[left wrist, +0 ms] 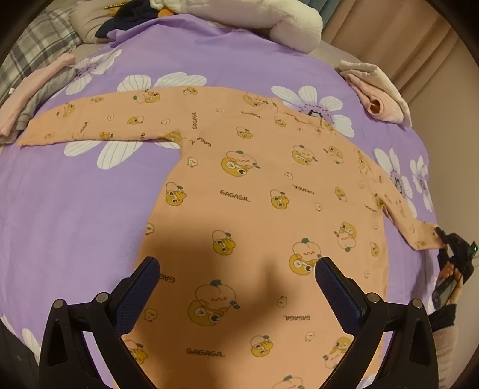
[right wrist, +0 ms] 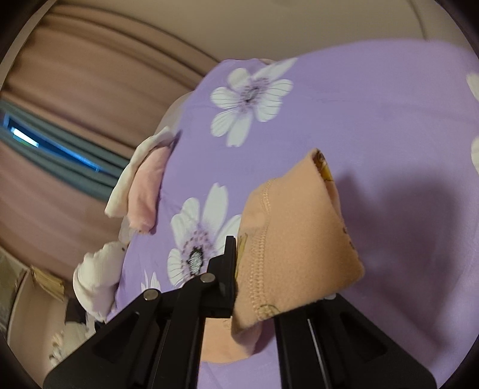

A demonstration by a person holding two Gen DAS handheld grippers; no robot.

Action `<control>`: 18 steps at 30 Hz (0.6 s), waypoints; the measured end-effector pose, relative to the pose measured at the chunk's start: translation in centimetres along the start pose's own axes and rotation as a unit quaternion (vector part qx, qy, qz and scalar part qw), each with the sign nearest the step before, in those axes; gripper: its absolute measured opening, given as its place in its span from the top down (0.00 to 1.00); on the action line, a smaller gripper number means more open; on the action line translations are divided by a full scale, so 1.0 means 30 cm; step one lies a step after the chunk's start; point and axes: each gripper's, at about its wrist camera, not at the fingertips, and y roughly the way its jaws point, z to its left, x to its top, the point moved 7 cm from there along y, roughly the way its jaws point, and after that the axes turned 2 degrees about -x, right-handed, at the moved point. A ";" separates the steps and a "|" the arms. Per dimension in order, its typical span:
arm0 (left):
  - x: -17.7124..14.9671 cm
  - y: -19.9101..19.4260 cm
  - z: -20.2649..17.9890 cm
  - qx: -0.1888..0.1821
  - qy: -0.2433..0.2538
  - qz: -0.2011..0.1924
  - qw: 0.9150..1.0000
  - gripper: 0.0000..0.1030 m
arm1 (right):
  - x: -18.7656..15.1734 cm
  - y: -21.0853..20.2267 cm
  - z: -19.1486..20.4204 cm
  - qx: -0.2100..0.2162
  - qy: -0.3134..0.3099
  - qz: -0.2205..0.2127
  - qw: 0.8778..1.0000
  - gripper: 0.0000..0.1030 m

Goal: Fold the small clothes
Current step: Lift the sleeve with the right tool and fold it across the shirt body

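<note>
An orange long-sleeved top (left wrist: 254, 191) printed with cartoon fruit and "GAGAGA" lies flat on the purple flowered bedsheet (left wrist: 74, 203). Its left sleeve (left wrist: 98, 119) stretches out to the left. My left gripper (left wrist: 236, 266) is open and hovers above the lower part of the top. My right gripper (left wrist: 441, 236) is shut on the cuff of the right sleeve at the bed's right edge. In the right wrist view the orange cuff (right wrist: 293, 227) is pinched in the gripper (right wrist: 254, 263) and folds over it, lifted above the sheet (right wrist: 374, 119).
Folded pink and grey clothes (left wrist: 33, 95) lie at the left edge of the bed. A folded pink and cream garment (left wrist: 377, 92) lies at the far right corner; it also shows in the right wrist view (right wrist: 143, 182). A white plush blanket (left wrist: 260, 21) lies at the back. Curtains hang beyond.
</note>
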 end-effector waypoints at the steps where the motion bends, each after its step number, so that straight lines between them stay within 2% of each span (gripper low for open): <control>1: -0.001 -0.001 0.002 -0.001 -0.001 0.000 1.000 0.01 | -0.003 -0.002 0.019 0.001 -0.008 0.001 1.000 0.95; 7: 0.008 -0.009 0.018 -0.008 -0.004 -0.003 1.000 0.01 | -0.034 -0.018 0.175 0.013 -0.064 0.008 0.998 0.95; 18: 0.023 -0.045 0.065 -0.019 -0.012 -0.012 1.000 0.01 | -0.135 -0.035 0.446 0.022 -0.162 0.024 0.986 0.95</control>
